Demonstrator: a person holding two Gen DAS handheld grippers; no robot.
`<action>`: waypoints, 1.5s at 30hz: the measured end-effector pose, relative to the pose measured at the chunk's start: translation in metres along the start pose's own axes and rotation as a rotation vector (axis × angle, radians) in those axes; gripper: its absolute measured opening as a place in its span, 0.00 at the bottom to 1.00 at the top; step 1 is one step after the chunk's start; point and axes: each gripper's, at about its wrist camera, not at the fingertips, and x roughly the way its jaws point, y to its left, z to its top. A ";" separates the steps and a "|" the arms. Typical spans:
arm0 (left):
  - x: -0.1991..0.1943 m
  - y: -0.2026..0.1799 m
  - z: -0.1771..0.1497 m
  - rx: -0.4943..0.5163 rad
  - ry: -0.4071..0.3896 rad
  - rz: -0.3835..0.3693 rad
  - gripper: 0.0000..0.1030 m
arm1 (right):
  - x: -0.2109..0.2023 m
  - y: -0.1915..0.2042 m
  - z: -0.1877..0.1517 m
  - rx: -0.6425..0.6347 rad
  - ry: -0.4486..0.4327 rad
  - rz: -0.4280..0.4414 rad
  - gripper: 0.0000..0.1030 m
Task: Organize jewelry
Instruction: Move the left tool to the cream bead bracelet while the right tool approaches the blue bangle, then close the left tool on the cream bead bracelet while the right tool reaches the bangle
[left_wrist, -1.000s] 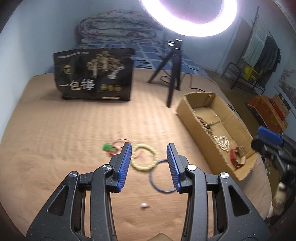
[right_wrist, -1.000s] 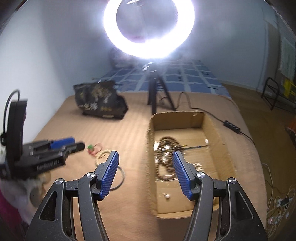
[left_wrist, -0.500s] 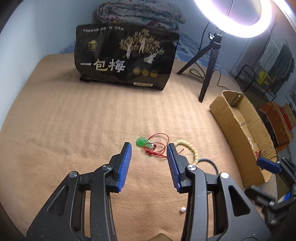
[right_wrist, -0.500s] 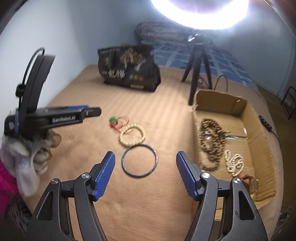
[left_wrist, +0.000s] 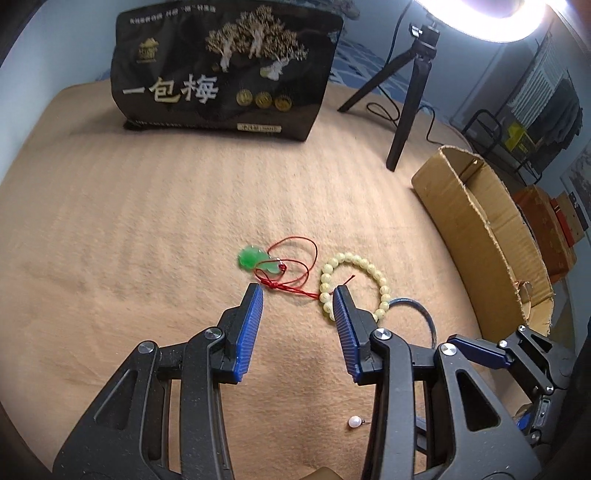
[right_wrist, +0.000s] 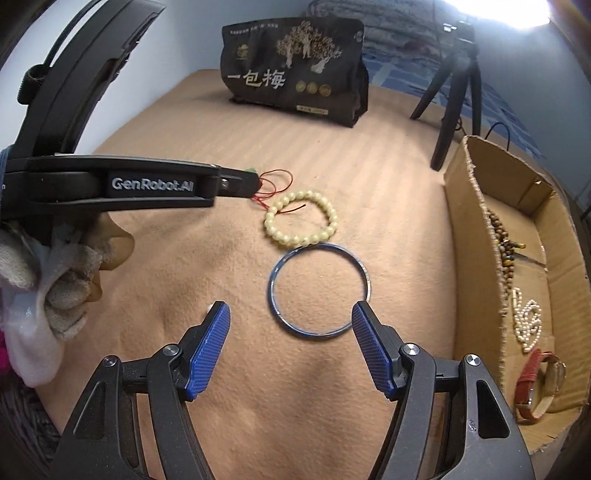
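Bracelet (left_wrist: 352, 286), bangle (right_wrist: 320, 290), pendant (left_wrist: 257, 261): one each

I see a bed (left_wrist: 147, 229) covered with a tan, faintly ribbed blanket, and everything rests on it. Near the middle lies a green pendant (left_wrist: 256, 260) on a looped red cord (left_wrist: 295, 266). Just beside it is a cream bead bracelet (right_wrist: 301, 218), with a thin blue bangle (right_wrist: 319, 291) touching its near edge. A single small pearl (left_wrist: 354, 421) lies apart, closer to me. At the far side stands a black snack bag (left_wrist: 225, 70) with gold trees, and next to it a black tripod (left_wrist: 406, 107). Along the right edge sits an open cardboard box (right_wrist: 469, 236).
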 end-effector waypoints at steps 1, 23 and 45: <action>0.002 0.000 0.000 -0.001 0.006 -0.002 0.38 | 0.001 0.000 0.000 0.006 0.003 0.002 0.66; 0.033 -0.014 0.004 -0.044 0.058 -0.051 0.38 | 0.028 -0.013 0.008 0.073 0.048 -0.059 0.68; 0.026 -0.008 -0.013 0.077 0.049 0.068 0.09 | 0.038 -0.014 0.007 0.075 0.091 -0.068 0.65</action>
